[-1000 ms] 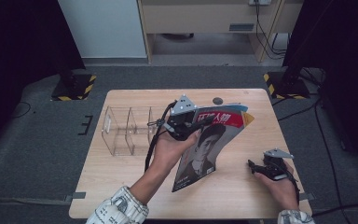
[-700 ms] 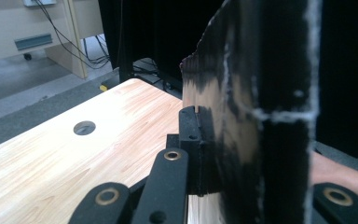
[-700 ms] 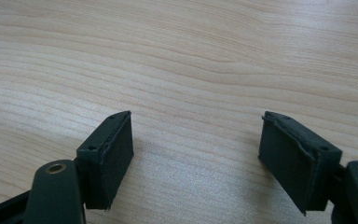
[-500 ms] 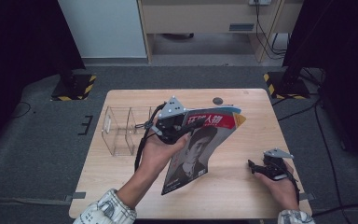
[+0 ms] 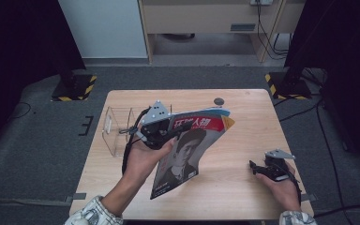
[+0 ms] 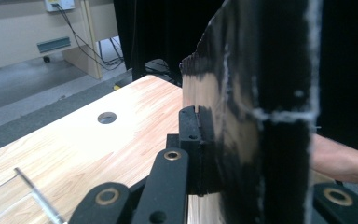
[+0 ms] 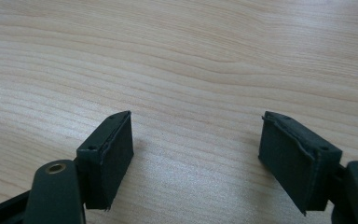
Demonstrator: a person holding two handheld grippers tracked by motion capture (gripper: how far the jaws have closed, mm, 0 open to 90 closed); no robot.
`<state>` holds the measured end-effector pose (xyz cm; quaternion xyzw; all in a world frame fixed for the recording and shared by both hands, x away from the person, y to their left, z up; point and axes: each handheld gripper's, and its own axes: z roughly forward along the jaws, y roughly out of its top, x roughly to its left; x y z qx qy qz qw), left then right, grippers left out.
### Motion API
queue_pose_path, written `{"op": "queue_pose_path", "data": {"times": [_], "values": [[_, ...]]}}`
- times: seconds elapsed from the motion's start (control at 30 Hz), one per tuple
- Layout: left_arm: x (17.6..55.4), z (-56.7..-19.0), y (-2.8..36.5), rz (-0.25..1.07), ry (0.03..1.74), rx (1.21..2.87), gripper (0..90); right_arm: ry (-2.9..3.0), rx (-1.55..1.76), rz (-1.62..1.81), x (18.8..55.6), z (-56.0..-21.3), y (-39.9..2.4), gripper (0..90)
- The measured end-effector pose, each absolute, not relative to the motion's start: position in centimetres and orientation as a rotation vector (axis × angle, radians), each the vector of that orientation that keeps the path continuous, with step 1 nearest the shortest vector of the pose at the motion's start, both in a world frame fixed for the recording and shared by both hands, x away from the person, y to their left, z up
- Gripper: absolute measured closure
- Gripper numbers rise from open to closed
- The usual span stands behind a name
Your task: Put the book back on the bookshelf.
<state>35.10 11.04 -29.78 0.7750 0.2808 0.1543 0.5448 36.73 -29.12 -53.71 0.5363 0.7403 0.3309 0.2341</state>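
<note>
A magazine (image 5: 183,152) with a portrait cover and a red title band hangs tilted above the middle of the wooden table (image 5: 234,197). My left gripper (image 5: 168,133) is shut on its upper left edge, held by a hand from below. In the left gripper view the magazine (image 6: 265,112) stands edge-on between the jaws, and one pad (image 6: 196,140) presses against its pages. My right gripper (image 5: 255,167) rests low at the table's right front, open. Its two pads (image 7: 108,156) stand wide apart over bare wood with nothing between them.
A clear acrylic rack (image 5: 116,127) with dividers stands at the table's left, just left of the left gripper; one edge of the rack (image 6: 37,196) shows close by. A round cable hole (image 5: 219,101) lies near the far edge. Dark stands and cables surround the table.
My left hand has carried the magazine to the left, toward the clear rack, and the magazine now hangs a little steeper. The right gripper has stayed where it was.
</note>
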Motion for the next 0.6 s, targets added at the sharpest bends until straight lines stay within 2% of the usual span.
{"op": "queue_pose_path", "data": {"times": [0.6], "values": [[34.6,-30.3,14.9,0.396,0.733,1.805,86.7,2.033,1.471,0.908,36.7,-53.7,-29.1,26.0]]}}
